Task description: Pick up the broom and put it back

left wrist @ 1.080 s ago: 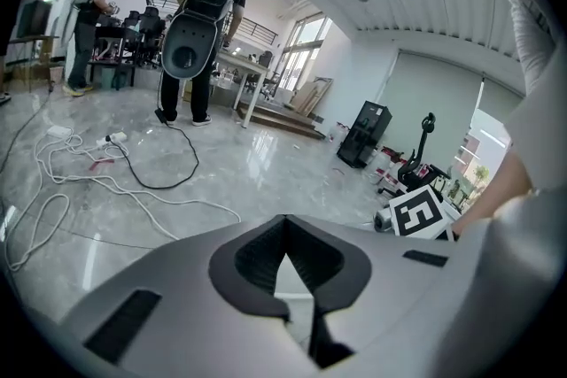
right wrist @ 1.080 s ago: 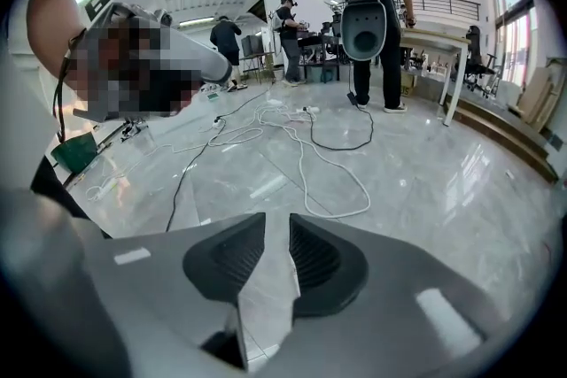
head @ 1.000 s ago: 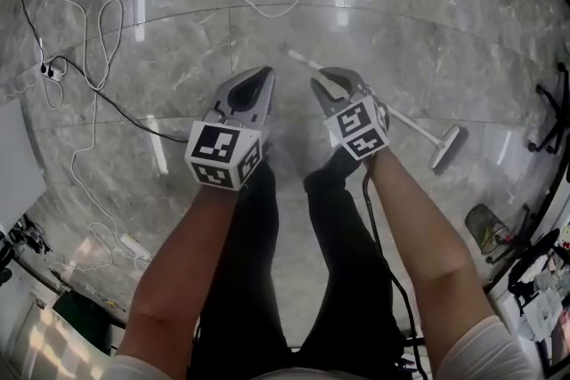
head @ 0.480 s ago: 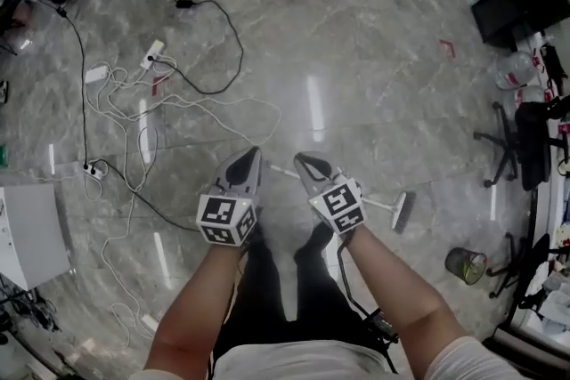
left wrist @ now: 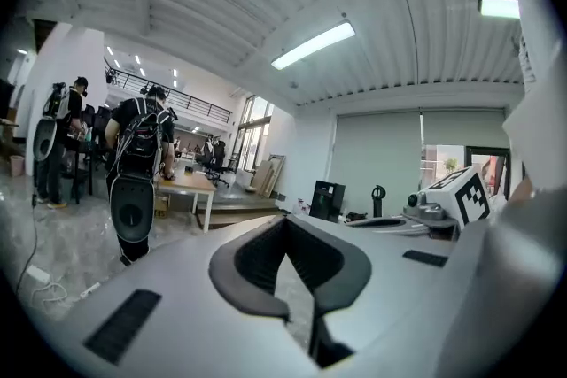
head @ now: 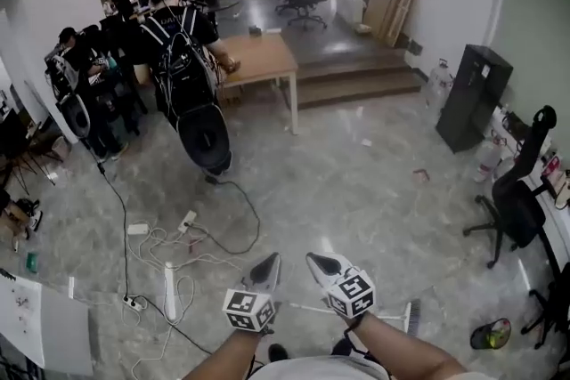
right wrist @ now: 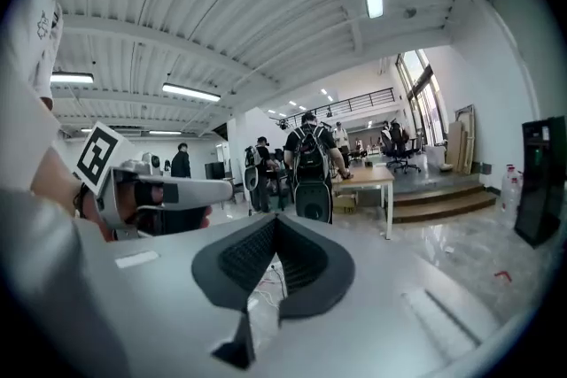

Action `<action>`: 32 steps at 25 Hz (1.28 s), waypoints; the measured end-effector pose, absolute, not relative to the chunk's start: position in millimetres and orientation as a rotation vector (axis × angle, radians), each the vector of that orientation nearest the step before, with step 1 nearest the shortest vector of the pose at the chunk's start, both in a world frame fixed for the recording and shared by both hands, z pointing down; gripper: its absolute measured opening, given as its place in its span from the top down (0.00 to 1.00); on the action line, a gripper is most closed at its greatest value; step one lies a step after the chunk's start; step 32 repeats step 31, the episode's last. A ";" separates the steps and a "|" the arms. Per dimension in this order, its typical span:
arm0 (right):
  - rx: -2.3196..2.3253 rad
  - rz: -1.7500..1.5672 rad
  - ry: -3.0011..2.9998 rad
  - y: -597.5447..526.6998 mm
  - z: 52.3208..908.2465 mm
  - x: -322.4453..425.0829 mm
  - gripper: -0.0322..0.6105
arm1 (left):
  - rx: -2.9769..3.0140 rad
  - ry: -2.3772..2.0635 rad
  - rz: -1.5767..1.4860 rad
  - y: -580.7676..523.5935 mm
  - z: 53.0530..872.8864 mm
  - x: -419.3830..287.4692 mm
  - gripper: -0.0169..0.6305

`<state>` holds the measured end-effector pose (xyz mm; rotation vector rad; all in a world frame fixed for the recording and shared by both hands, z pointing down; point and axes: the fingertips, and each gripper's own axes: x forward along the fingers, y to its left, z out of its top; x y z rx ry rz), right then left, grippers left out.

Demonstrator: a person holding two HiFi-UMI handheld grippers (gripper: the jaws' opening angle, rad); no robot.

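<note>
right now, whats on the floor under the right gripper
The broom lies on the floor below the right gripper: its brush head shows to the right, a bit of handle to the left. The gripper and arm cover the handle's middle.

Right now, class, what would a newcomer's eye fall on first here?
The left gripper and right gripper, empty, jaws shut, sit at the head view's bottom centre. The broom lies on the floor right of them; a person wearing a black backpack stands by the wooden table, upper left.

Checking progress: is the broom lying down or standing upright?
Lying down: the broom lies flat on the floor, its handle level.
</note>
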<state>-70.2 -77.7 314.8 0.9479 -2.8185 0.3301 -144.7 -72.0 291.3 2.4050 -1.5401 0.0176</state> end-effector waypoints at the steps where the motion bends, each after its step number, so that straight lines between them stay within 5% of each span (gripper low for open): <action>1: 0.955 0.313 -2.839 -73.0 298.5 -70.5 0.95 | 2.413 -1.546 0.013 -66.8 280.8 -141.4 0.97; 10: 0.960 0.159 -2.902 -53.1 228.2 -69.2 0.95 | 2.437 -1.585 -0.027 -53.3 239.2 -130.7 0.97; 32: 0.976 0.119 -2.909 -59.6 219.1 -74.0 0.95 | 2.475 -1.596 -0.084 -65.8 222.3 -131.5 0.97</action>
